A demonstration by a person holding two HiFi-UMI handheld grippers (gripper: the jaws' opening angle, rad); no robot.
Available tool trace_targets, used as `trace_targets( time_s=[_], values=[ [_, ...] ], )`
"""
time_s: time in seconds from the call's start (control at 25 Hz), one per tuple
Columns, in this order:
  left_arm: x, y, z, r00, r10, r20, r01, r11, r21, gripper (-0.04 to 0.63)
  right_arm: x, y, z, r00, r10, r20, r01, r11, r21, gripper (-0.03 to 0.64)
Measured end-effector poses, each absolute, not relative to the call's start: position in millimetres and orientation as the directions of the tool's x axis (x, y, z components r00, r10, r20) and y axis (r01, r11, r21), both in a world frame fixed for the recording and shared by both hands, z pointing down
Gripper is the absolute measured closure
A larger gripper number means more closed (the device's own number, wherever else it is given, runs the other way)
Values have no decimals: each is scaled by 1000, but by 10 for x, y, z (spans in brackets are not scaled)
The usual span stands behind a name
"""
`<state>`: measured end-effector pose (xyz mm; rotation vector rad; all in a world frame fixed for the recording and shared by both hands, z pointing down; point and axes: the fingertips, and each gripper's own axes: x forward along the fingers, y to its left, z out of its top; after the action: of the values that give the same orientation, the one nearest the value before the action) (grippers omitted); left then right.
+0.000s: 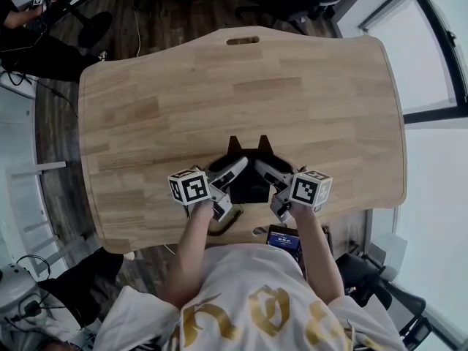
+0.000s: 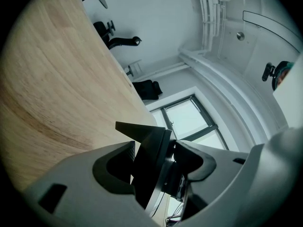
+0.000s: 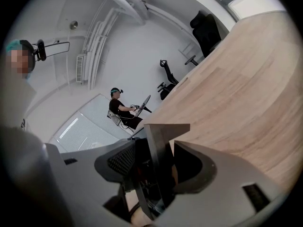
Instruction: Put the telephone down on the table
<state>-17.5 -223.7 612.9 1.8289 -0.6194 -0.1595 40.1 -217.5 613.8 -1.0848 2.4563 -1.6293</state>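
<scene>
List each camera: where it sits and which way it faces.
Head view: on the person's head, looking steeply down at the table; shows forearms, shirt, left gripper, right gripper.
Left gripper view: rides the left gripper, looks along its jaws across the table toward a window.
Right gripper view: rides the right gripper, looks across the table toward a seated person.
Shared: both gripper views show the telephone clamped between their jaws.

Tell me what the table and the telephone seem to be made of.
The table looks like light wood with a matt finish: grain and plank seams show. The telephone looks like black hard plastic, smooth with a dull sheen, though that is uncertain.
</scene>
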Motion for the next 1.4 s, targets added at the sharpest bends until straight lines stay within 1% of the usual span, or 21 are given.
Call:
trace_targets(
  time_s=[0.44,0.68,1.4],
  values=[
    [-275,-2397,6316,821,-529,213,-332,-139,933,349,323,-2373,6315,-771,-518,369,-535,214,-817,388],
    [-312,-2470,6413,807,-536,247,-345,-89,934,349,307,-2465,6395,-774,-514,371,-533,210,-820,387],
    [-291,-2591,6467,803,-530,273,-346,-43,937,348,330,-2581,6451,-760,-533,372,-535,189,-823,387]
  ],
)
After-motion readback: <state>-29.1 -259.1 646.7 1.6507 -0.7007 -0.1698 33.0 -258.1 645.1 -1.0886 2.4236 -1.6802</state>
